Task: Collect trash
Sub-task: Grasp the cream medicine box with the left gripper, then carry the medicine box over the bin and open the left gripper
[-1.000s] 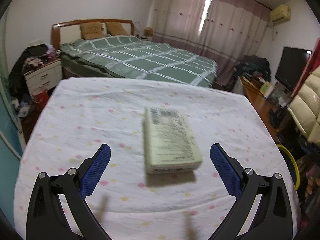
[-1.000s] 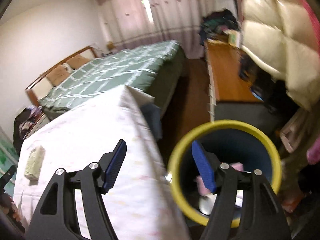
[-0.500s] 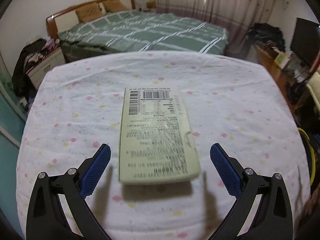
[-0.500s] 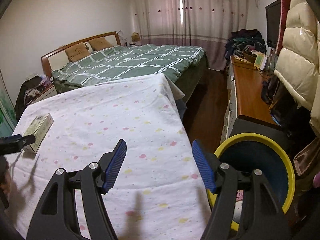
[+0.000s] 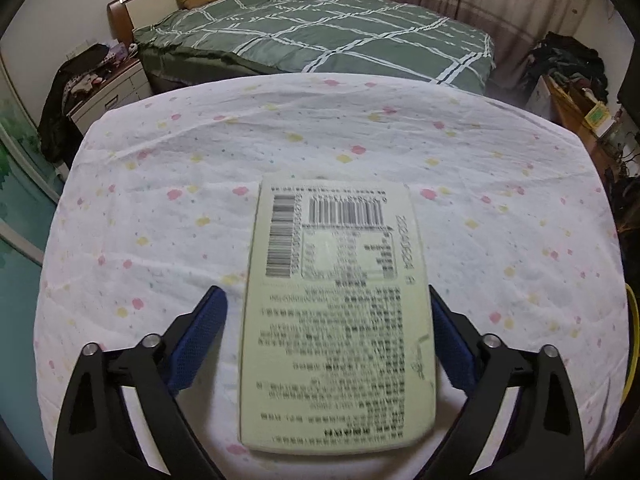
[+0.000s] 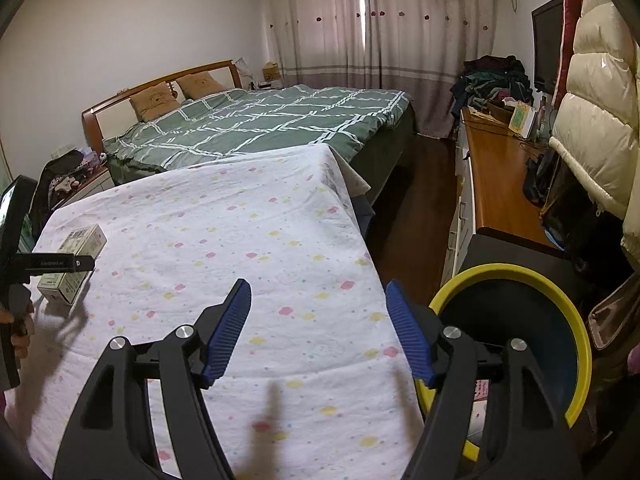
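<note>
Pale green carton (image 5: 336, 312) lies flat, barcodes up, on a spotted white cloth (image 5: 500, 208), between the left gripper's (image 5: 328, 332) blue pads (image 5: 192, 344), whose jaws are closing but not yet pressing on it; the right gripper (image 6: 320, 328) hangs open and empty over the cloth beside a yellow-rimmed bin (image 6: 520, 272)

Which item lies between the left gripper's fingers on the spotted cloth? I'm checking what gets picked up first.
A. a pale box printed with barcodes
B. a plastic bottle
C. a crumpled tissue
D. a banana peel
A: the pale box with barcodes lies flat between the closing left gripper fingers, a gap showing beside one pad.
</note>
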{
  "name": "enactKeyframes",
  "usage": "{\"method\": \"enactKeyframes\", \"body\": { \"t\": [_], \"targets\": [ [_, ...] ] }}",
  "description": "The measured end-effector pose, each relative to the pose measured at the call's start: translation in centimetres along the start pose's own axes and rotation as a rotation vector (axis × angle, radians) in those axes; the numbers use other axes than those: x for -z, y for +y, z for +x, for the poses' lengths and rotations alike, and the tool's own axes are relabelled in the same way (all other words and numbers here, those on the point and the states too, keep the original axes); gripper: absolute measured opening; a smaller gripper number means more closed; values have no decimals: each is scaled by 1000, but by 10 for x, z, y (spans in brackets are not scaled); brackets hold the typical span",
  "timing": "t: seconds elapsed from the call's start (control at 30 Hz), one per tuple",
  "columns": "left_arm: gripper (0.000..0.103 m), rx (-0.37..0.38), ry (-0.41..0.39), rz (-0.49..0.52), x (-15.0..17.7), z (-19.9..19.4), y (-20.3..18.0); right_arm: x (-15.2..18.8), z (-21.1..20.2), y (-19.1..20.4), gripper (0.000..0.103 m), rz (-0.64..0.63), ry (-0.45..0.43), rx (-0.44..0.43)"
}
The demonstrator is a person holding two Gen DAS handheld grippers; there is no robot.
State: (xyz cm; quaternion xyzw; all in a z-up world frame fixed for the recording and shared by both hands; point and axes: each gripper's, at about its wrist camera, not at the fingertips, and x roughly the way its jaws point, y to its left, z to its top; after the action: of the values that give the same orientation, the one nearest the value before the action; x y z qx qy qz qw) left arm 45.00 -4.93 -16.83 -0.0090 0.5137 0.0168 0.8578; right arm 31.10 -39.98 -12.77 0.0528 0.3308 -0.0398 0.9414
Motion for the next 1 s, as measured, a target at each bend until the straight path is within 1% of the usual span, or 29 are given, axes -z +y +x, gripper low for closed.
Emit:
{"method": "enactKeyframes", "body": {
  "t": [0.1, 0.17, 0.2, 0.23, 0.33, 0.47, 0.63, 0.73, 0.87, 0.93, 1.0],
  "targets": [
    [85, -6, 3, 4, -6, 2, 2, 0, 0, 0, 67, 1, 5, -2],
    [78, -6, 2, 2, -10, 3, 4, 0, 0, 0, 68, 2, 8, -3],
    [77, -5, 1, 2, -12, 3, 4, 0, 0, -1, 68, 2, 9, -3],
    [72, -4, -1, 2, -13, 2, 4, 0, 0, -1, 68, 2, 11, -4],
    [71, 7, -2, 8, -12, 1, 5, 1, 1, -2, 68, 4, 12, -3],
    [71, 47, -11, 34, -4, -9, -6, 0, 0, -3, 67, 7, 11, 0],
    [71, 106, -37, 100, 7, -33, -41, 0, -7, -8, 68, 9, 2, -12],
    [71, 148, -65, 149, 13, -53, -68, 1, -30, -20, 67, 25, -35, -14],
    [71, 200, -101, 226, 20, -78, -111, 13, -68, -54, 68, 60, -56, 12],
    [71, 244, -114, 271, 25, -91, -139, 23, -87, -71, 68, 79, -66, 35],
    [71, 281, -117, 311, 32, -100, -168, 36, -109, -92, 68, 106, -75, 76]
  ]
}}
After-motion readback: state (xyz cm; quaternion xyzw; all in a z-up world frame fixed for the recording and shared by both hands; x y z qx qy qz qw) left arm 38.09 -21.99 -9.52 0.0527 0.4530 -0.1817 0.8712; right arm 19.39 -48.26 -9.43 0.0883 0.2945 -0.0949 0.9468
